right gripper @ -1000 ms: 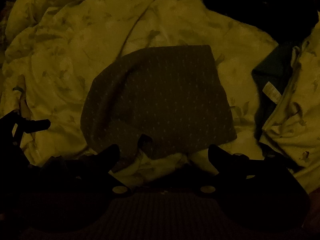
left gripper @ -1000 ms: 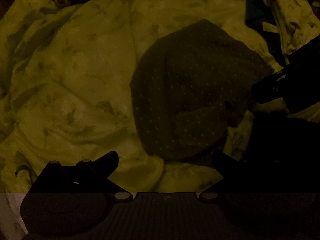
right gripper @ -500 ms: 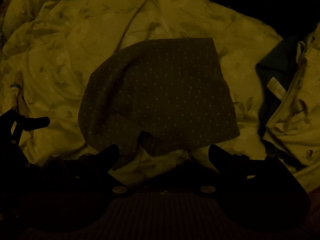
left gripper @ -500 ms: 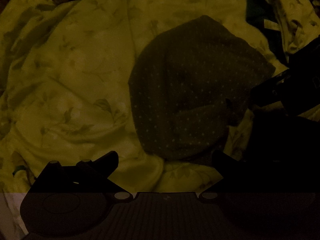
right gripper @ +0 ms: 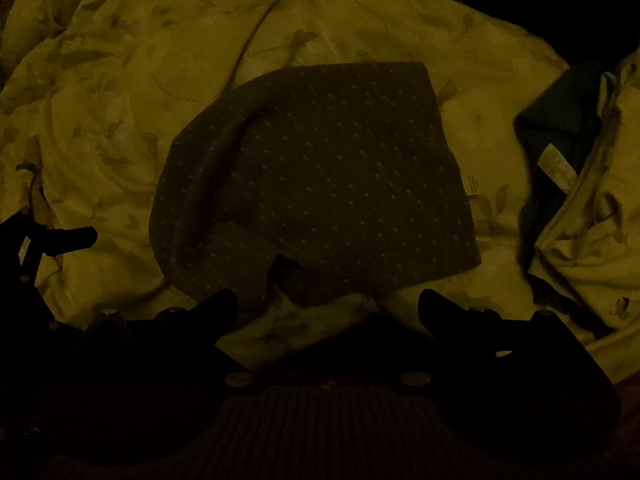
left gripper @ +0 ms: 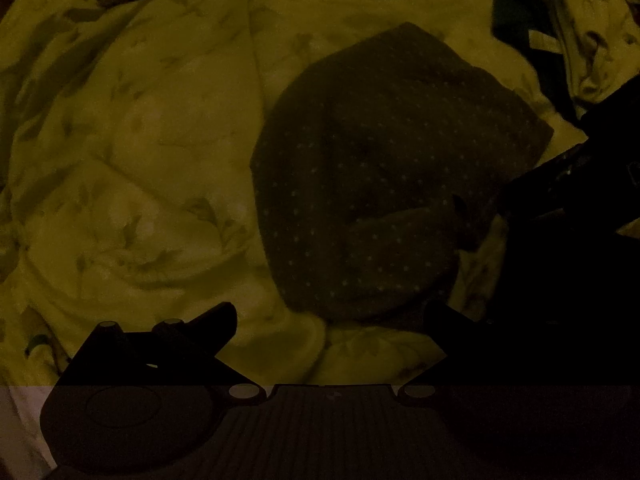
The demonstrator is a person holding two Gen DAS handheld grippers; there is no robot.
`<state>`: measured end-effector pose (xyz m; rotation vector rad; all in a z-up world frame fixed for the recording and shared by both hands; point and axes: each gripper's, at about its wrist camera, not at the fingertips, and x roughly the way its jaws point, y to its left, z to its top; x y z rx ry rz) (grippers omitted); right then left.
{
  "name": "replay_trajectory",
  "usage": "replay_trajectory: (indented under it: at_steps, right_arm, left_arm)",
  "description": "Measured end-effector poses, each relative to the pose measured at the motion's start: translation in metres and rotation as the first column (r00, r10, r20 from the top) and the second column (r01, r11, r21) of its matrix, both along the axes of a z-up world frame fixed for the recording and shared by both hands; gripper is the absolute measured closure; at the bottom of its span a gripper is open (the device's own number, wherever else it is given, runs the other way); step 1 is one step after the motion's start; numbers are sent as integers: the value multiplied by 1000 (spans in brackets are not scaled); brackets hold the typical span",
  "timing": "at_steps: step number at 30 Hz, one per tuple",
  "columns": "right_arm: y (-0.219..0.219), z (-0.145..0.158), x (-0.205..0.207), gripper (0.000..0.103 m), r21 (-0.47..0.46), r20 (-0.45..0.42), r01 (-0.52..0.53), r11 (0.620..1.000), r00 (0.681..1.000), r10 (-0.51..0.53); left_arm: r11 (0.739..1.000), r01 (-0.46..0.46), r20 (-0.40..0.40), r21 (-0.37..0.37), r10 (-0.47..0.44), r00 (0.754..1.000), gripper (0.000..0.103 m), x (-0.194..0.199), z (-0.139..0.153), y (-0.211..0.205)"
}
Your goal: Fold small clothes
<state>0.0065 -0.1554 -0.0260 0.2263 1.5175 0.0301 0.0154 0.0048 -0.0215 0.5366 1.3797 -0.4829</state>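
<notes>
Dim yellowish light, rumpled leaf-print bedspread [left gripper: 152, 152] filling the background

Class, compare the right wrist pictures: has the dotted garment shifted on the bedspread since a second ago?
No. The dotted garment keeps its place against the bedspread's leaf prints and the folded pile; everything slides together in the picture, so the camera moved.

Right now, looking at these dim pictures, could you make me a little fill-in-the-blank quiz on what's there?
1. The dark garment is patterned with small pale ____.
2. It lies on a pale bedcover printed with ____.
3. Both the left tongs and the right tongs stand ____, holding nothing.
4. In the right view, a small white ____ sticks out at the garment's right edge.

Missing words: dots; leaves; open; label
</notes>
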Motion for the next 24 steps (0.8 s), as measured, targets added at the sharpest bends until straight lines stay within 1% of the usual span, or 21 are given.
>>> replay_trajectory:
  at_steps: [7,11,14,20,24]
  right_arm:
    - [-3,-4,0,5,4,-13,0,1000,1000,0]
    - [-11,-8,-3,5,4,-28,19,1000,999,-19]
    - [-16,-10,-3,5,1,-32,33,999,999,-33]
    - [-17,-10,-1,5,1,-28,21,1000,999,-21]
    - [-19,-13,-1,4,2,-32,22,1000,999,-22]
  left_arm:
    - [1000,16,-10,0,-16,1000,0,-1,-4,-6]
    - [999,36,-35,-10,-37,999,0,-3,-9,-14]
    - [998,56,-33,-5,-57,998,0,-5,-10,-18]
    - [999,36,-40,3,-36,999,0,2,-12,-18]
    - [999,50,-47,1,-50,998,0,2,-14,-22]
